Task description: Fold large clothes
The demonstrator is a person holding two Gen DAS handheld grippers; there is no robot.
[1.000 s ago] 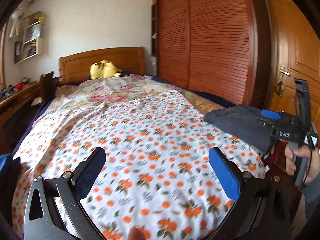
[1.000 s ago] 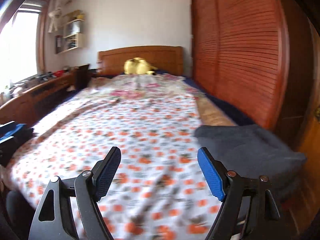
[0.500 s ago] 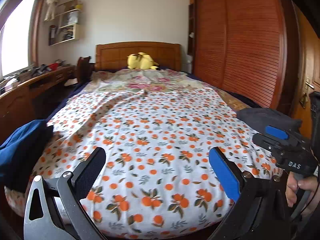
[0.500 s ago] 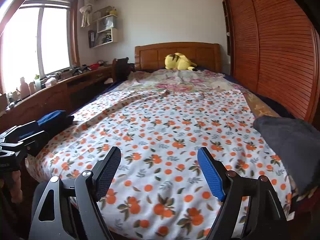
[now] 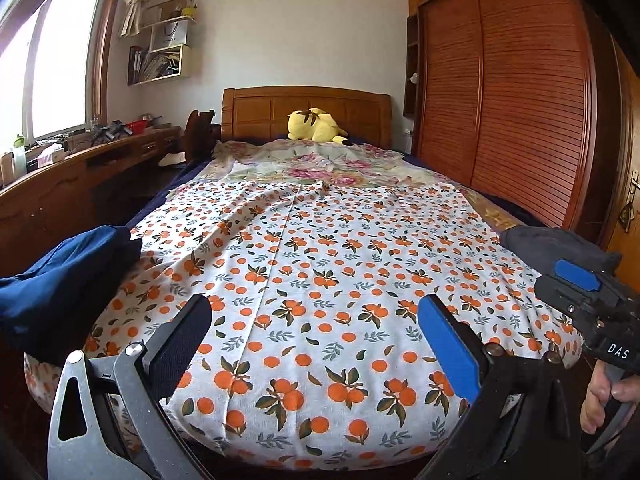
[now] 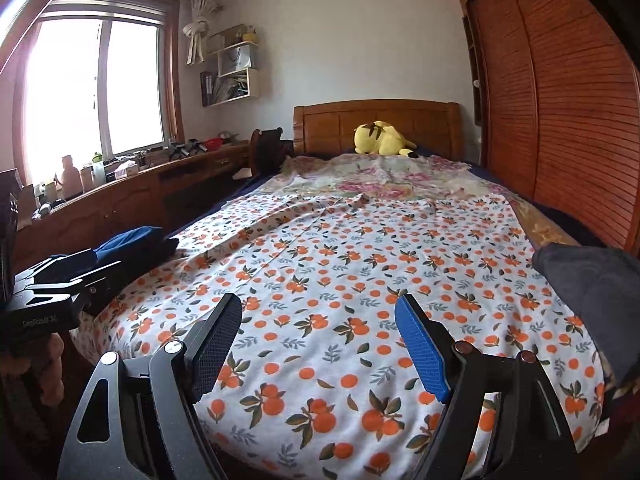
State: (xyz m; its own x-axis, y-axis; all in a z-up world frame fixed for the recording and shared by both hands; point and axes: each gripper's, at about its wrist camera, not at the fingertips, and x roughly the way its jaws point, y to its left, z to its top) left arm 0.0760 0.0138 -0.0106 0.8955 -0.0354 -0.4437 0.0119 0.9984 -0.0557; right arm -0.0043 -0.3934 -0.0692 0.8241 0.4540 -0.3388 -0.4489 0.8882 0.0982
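Folding not begun: the orange-print cloth [image 5: 320, 280] lies spread flat on the bed [image 5: 306, 106]; both hand-held grippers, left [image 5: 316, 344] and right [image 6: 320, 344], gape empty.

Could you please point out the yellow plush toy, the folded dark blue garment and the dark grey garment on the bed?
Yellow plush toy [image 5: 316, 125]: left wrist view, on its body.
Folded dark blue garment [image 5: 60, 280]: left wrist view, on its upper surface.
Dark grey garment [image 6: 596, 280]: right wrist view, on its top.
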